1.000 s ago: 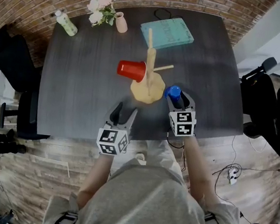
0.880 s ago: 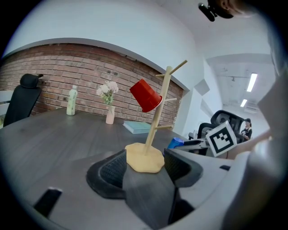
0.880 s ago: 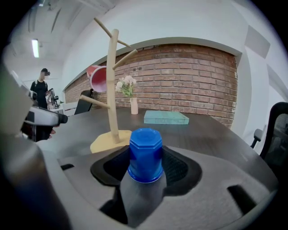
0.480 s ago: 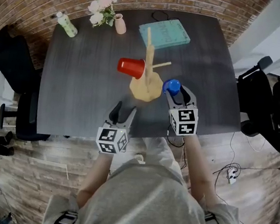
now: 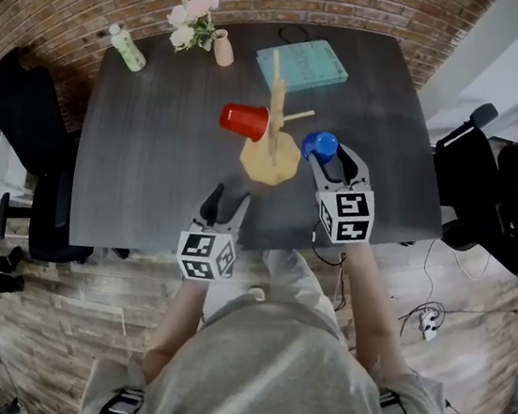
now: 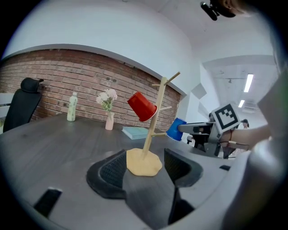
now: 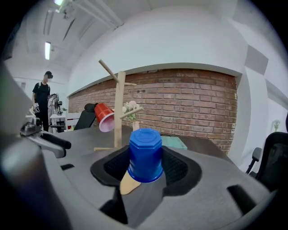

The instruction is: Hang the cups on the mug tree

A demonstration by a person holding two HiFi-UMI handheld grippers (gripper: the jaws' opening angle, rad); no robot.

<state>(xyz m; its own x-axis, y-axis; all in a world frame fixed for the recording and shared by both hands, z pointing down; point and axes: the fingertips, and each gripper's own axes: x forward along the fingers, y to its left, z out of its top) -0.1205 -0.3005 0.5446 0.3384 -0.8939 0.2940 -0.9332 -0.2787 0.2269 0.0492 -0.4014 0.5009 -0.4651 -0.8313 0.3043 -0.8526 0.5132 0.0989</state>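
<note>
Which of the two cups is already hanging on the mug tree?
The red cup: it hangs on a branch of the mug tree, while the blue cup is clamped between the jaws of the right gripper.

In the right gripper view the blue cup [image 7: 145,155] covers most of the base of the mug tree [image 7: 119,110], leaving only a tan sliver below the cup. In the left gripper view, right of the mug tree, the jaws of the right gripper [image 6: 182,130] hide part of that cup. Behind the mug tree in the head view, print on the teal book [image 5: 302,63] and the label on the bottle [image 5: 128,48] are too small to read.
</note>
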